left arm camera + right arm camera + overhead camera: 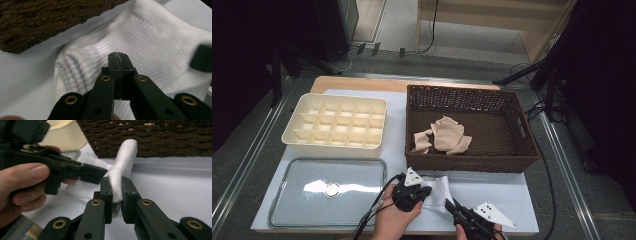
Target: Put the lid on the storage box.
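I see the basket wall blocking the way straight ahead of the sock. Left of the basket, the tray and the organizer crowd the tabletop. Right of the sock, below the basket, the tabletop lies bare for passing.

1. White ribbed knit sock, lower centre of the high view: plain white, fine parallel rib lines.
2. Dark brown woven wicker basket, right of centre: coarse braided weave.
3. Beige crumpled socks inside it: plain tan.
4. Cream plastic divider box, left: uniform cream, grid of cells.
5. Clear grey-rimmed lid, lower left: glare streak.
6. Both grippers: black jaws, brass rivets.
7. Tabletop sheet: pale blue-white.
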A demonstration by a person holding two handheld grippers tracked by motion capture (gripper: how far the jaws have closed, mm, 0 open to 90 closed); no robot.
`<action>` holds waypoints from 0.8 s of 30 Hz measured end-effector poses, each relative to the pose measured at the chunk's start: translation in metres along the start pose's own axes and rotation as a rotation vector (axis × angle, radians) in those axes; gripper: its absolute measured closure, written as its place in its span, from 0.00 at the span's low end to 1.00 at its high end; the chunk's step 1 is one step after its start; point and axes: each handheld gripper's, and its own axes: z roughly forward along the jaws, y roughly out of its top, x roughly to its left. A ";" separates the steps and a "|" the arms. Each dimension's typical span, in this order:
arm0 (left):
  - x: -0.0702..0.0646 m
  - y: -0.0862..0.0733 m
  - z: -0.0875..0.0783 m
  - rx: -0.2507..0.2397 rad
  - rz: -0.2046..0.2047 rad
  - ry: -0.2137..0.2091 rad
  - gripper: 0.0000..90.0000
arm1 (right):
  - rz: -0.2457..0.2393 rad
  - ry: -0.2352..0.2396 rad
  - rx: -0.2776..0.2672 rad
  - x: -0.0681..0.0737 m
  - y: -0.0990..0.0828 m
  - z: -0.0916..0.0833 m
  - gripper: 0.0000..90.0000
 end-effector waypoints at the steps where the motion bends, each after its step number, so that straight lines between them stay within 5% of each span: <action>1: 0.000 0.000 0.001 -0.003 0.001 0.006 1.00 | -0.004 0.010 -0.004 0.002 0.000 0.000 0.92; 9: 0.006 0.001 0.004 -0.030 -0.057 -0.033 1.00 | -0.076 0.088 0.014 0.027 0.004 0.017 0.92; 18: 0.033 -0.001 -0.041 -0.129 -0.115 -0.027 0.94 | -0.121 0.094 0.048 0.043 0.001 0.041 0.91; 24: 0.031 0.000 -0.048 -0.171 -0.166 -0.075 0.79 | -0.134 0.075 0.065 0.047 0.000 0.057 0.90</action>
